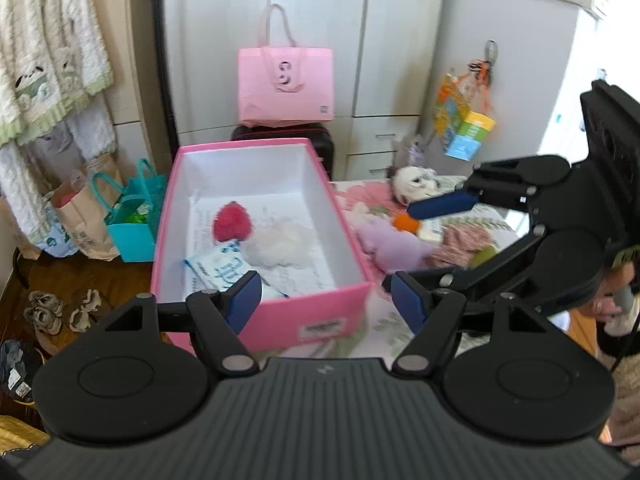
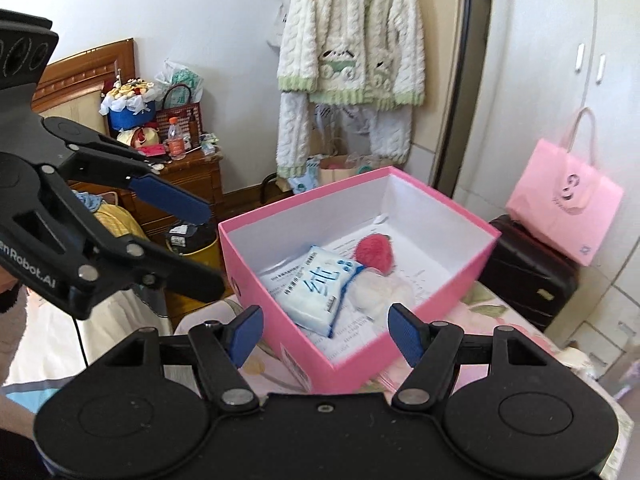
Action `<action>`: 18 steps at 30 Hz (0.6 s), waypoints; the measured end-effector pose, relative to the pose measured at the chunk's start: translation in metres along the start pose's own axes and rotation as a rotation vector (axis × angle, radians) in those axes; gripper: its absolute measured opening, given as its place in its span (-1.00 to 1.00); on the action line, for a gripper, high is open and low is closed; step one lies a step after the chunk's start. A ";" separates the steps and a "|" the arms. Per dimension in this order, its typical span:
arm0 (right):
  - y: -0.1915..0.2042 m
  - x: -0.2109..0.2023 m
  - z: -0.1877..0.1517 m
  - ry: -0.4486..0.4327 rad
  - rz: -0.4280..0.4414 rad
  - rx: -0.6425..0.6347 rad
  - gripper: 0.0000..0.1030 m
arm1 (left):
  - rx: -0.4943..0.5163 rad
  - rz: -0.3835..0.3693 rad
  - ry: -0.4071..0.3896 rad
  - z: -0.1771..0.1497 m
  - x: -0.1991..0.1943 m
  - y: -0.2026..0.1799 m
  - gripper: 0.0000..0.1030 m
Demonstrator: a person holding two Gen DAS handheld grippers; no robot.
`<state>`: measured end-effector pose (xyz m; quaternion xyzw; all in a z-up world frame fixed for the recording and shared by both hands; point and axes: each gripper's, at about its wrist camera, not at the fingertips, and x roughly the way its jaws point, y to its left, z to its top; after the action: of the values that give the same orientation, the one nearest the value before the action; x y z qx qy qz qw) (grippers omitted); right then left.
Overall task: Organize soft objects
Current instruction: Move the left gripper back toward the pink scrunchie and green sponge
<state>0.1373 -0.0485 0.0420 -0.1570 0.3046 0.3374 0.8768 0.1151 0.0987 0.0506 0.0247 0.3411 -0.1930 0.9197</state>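
Both the left gripper and right gripper are hanging released, empty — the lilac plush toy is looking light and squashy, best pinched mid-body.

Pink box open-topped on a floral bedspread, holding a blue-and-white tissue pack, a red fuzzy plush and a white fluffy plush on printed paper. Right gripper at the box's near corner, jaws apart, empty. Left gripper left of the box, jaws apart, empty. Pink tote bag on a dark suitcase right of the box; knitted cardigan hanging behind it.
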 end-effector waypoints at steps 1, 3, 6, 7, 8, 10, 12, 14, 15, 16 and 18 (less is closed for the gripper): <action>-0.001 -0.010 -0.004 -0.009 -0.007 0.000 0.46 | 0.011 -0.010 0.002 -0.002 -0.003 -0.006 0.38; -0.003 -0.028 -0.012 -0.026 -0.022 0.003 0.47 | 0.028 -0.030 0.005 -0.005 -0.009 -0.016 0.39; -0.007 -0.057 -0.028 -0.057 -0.056 0.014 0.47 | 0.062 -0.061 0.004 -0.010 -0.016 -0.034 0.39; -0.008 -0.064 -0.033 -0.066 -0.064 0.020 0.49 | 0.073 -0.070 0.003 -0.011 -0.017 -0.040 0.39; -0.011 -0.074 -0.040 -0.078 -0.076 0.034 0.50 | 0.086 -0.083 0.003 -0.012 -0.018 -0.046 0.39; -0.015 -0.086 -0.052 -0.090 -0.095 0.058 0.51 | 0.106 -0.104 0.007 -0.014 -0.017 -0.057 0.39; -0.018 -0.099 -0.065 -0.106 -0.122 0.074 0.51 | 0.128 -0.125 0.017 -0.015 -0.013 -0.069 0.39; -0.021 -0.107 -0.077 -0.118 -0.137 0.086 0.51 | 0.144 -0.144 0.029 -0.016 -0.007 -0.079 0.39; -0.021 -0.112 -0.084 -0.125 -0.146 0.092 0.51 | 0.152 -0.154 0.037 -0.016 -0.004 -0.082 0.39; -0.021 -0.114 -0.089 -0.129 -0.153 0.097 0.52 | 0.158 -0.164 0.045 -0.016 0.001 -0.086 0.39; -0.025 -0.118 -0.102 -0.136 -0.169 0.115 0.53 | 0.170 -0.185 0.064 -0.017 0.011 -0.093 0.39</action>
<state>0.0414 -0.1748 0.0411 -0.1084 0.2489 0.2543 0.9282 0.0776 0.0125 0.0390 0.0773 0.3535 -0.3045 0.8811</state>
